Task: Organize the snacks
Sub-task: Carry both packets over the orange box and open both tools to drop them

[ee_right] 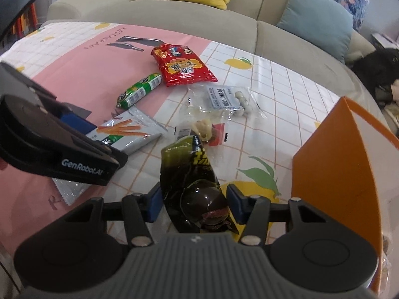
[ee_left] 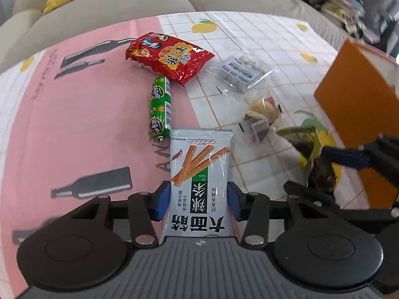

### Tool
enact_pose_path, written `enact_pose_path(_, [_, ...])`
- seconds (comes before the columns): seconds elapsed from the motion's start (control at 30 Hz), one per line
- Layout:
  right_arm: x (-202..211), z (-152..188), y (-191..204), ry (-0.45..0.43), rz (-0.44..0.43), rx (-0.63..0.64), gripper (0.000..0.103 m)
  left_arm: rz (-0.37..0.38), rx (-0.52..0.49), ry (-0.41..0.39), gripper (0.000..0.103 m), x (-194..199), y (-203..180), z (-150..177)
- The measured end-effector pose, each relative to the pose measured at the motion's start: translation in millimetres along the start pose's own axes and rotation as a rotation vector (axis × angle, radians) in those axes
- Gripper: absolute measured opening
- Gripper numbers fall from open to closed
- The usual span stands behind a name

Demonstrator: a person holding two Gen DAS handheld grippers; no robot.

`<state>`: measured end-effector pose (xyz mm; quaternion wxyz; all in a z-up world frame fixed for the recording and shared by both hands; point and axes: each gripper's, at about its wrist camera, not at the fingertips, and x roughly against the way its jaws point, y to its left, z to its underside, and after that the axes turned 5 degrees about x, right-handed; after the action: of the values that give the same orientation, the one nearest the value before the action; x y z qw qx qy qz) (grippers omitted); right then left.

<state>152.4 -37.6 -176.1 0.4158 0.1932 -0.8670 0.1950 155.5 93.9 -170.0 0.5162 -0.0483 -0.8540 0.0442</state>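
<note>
My left gripper [ee_left: 198, 199] points down at a white packet of spicy strips [ee_left: 199, 159] on the pink and white tablecloth [ee_left: 74, 124]. Its blue pads [ee_left: 162, 199] press on the packet's two long edges. My right gripper [ee_right: 194, 203] is shut on a dark green packet with a dark egg inside [ee_right: 189, 167], held just above the cloth. In the left wrist view that dark packet [ee_left: 314, 154] hangs at the right, next to an open orange box [ee_left: 356, 104].
Beyond the white packet lie a green sausage [ee_left: 160, 107] and a red snack bag [ee_left: 169, 57]. To their right are a clear bag of white candies [ee_left: 242, 72] and a clear bag of pale pieces [ee_left: 261, 114]. A beige sofa [ee_right: 187, 22] with cushions runs behind the table.
</note>
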Motion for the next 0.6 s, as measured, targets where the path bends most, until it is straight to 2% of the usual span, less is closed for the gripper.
enact_pose_path(0.23, [14.1,-4.6,-13.0,0.013,-0.050,-0.099,0.052,0.056,0.103,-0.044,0.054,21.4,4.2,-5.7])
enact_pose_path(0.6, [60.6,-16.5,-35.9,-0.030,-0.108,-0.224,0.052,0.160,0.178,-0.114,0.054,73.8,-6.3,-12.8])
